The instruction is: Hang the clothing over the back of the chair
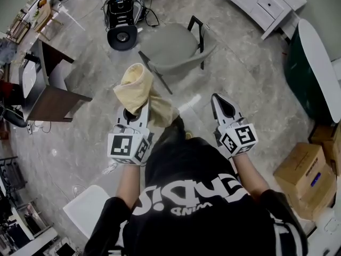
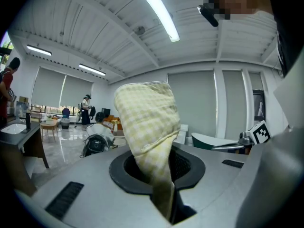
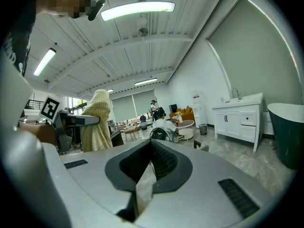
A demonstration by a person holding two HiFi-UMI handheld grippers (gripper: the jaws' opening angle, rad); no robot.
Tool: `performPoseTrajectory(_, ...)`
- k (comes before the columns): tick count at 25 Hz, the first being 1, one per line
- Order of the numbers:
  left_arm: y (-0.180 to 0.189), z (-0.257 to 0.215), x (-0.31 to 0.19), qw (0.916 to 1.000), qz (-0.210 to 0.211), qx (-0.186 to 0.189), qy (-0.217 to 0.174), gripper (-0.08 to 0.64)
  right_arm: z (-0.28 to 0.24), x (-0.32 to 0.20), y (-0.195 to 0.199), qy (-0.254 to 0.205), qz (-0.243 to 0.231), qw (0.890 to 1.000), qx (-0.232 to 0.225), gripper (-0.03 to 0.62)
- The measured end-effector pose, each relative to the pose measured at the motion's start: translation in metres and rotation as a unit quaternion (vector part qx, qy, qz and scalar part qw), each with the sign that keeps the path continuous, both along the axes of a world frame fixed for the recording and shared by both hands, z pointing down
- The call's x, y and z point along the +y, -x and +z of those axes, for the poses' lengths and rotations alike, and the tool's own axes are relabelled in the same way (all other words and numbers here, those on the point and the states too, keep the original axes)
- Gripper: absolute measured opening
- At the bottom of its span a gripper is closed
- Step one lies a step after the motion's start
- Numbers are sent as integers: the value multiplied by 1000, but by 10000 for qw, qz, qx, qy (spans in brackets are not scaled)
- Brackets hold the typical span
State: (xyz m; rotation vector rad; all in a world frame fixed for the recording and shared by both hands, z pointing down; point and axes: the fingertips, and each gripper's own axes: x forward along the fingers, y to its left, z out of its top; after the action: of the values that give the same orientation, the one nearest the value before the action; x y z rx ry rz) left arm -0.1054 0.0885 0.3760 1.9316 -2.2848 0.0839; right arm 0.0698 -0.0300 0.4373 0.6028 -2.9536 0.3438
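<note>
A pale yellow checked garment (image 1: pixel 137 89) stands bunched above my left gripper (image 1: pixel 143 109), which is shut on its lower end. In the left gripper view the garment (image 2: pixel 145 122) rises out of the jaw hollow of my left gripper (image 2: pixel 159 175). My right gripper (image 1: pixel 216 97) is level beside it, jaws closed to a point, nothing held. In the right gripper view its tips (image 3: pixel 151 144) meet, and the garment (image 3: pixel 95 122) shows at the left. The grey chair (image 1: pixel 176 47) stands on the floor just ahead of both grippers, its black-framed back (image 1: pixel 198 33) on the far side.
A black round device (image 1: pixel 121 15) with cables sits beyond the chair. A brown desk (image 1: pixel 50 89) stands at the left, and a white cabinet (image 1: pixel 261 1) at the top right. A dark green tub (image 1: pixel 311 63) and cardboard boxes (image 1: pixel 306 175) line the right side. A white seat (image 1: pixel 88 207) is behind me, lower left.
</note>
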Motion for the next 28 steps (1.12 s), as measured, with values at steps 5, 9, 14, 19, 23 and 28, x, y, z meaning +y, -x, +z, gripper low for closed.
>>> performPoseTrajectory(5, 16, 3, -20, 9999, 132, 59, 54, 72, 2, -19, 19, 41, 70, 10000, -5, 14)
performPoseTrajectory(9, 29, 3, -42, 9995, 297, 105, 93, 72, 2, -37, 37, 58, 77, 9999, 33, 14)
performPoseTrajectory(14, 50, 9, -65, 9986, 476, 170, 153, 72, 3, -58, 58, 101, 185, 9998, 54, 14)
performPoseTrajectory(19, 69, 11, -87, 9971, 706, 152, 220, 72, 1, -78, 82, 102, 311, 9994, 80, 14)
performPoseTrajectory(23, 80, 11, -108, 9953, 921, 203, 214, 72, -3, -97, 101, 57, 404, 9991, 105, 14)
performPoseTrajectory(28, 92, 7, -124, 9936, 1102, 180, 180, 72, -8, -111, 114, -9, 523, 9986, 123, 14)
